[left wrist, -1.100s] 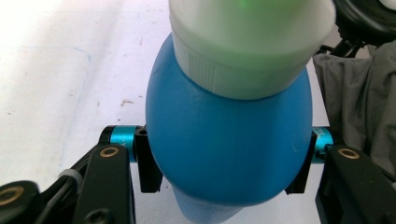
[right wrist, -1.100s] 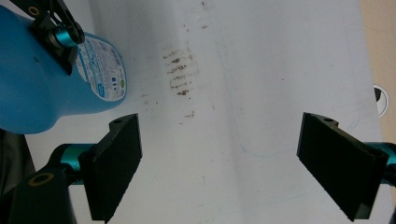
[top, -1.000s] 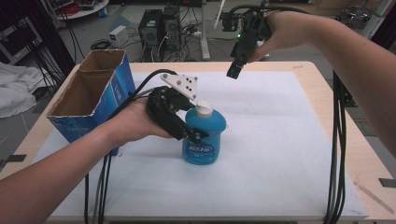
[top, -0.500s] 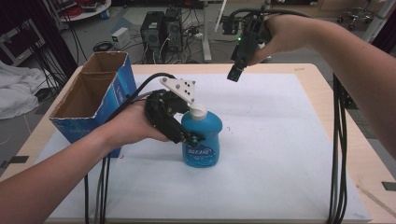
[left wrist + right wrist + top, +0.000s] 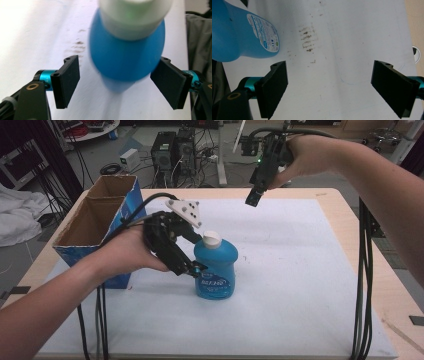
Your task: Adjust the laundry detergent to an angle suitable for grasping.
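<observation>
A blue soap bottle (image 5: 215,270) with a white cap (image 5: 211,239) stands upright on the white mat (image 5: 300,270). My left gripper (image 5: 192,267) is at its left side, tilted down. In the left gripper view the jaws have just been opening. The bottle (image 5: 125,55) sits blurred between them, and the pads (image 5: 66,82) stand apart from it, so the left gripper (image 5: 120,85) is open. My right gripper (image 5: 253,197) hangs high over the mat's far side. It (image 5: 337,87) is open and empty, with the bottle (image 5: 239,32) off to its left.
An open cardboard box (image 5: 95,220) with blue sides stands at the table's left, close behind my left hand. Black cables (image 5: 362,270) hang down at the right edge. Brown smudges (image 5: 308,40) mark the mat. Equipment sits on the floor beyond the table.
My left gripper's jaws have opened off the bottle's top, and the hand has drawn slightly left and up. The bottle stays upright. The right gripper has not moved.
</observation>
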`<state>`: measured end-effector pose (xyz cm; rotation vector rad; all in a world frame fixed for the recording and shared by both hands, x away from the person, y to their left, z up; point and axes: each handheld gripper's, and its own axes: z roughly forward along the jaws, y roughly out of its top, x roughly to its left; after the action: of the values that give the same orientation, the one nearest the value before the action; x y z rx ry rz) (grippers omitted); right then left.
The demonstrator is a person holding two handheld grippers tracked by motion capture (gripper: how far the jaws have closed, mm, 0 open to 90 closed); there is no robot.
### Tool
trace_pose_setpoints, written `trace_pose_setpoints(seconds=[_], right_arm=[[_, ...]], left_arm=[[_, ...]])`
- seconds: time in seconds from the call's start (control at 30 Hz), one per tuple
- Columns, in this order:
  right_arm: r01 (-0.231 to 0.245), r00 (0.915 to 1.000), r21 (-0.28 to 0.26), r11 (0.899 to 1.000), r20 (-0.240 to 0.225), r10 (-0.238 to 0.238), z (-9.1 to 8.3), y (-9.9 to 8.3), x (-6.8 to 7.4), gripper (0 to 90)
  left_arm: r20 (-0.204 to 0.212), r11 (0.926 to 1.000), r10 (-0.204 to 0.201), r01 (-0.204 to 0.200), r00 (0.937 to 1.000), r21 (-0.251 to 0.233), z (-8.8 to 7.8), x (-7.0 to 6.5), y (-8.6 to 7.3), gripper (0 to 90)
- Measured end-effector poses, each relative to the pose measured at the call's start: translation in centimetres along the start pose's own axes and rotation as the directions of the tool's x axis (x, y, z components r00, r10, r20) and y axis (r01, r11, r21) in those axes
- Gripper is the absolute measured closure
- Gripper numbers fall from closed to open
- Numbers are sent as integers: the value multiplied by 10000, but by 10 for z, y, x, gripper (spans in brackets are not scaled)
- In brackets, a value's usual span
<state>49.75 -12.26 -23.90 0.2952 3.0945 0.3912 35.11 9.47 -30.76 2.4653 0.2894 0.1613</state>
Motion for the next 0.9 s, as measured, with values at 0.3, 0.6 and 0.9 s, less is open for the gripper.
trace_pose_setpoints(seconds=[0.3, 0.6, 0.9], right_arm=[[-2, 10000, -3, 10000, -17, 2, -1, -1, 0, 135], [1, 10000, 25, 10000, 20, -1, -1, 1, 2, 135], [-112, 9999, -65, 9999, -22, 112, -3, 2, 4, 135]], left_arm=[[-1190, 9930, -1070, 1121, 9871, 375, -54, 25, 13, 171], [-2703, 9558, -1629, 2197, 9489, 1952, -61, 65, 21, 171], [-3090, 9144, -1876, 2806, 9324, 2916, -45, 90, 24, 171]])
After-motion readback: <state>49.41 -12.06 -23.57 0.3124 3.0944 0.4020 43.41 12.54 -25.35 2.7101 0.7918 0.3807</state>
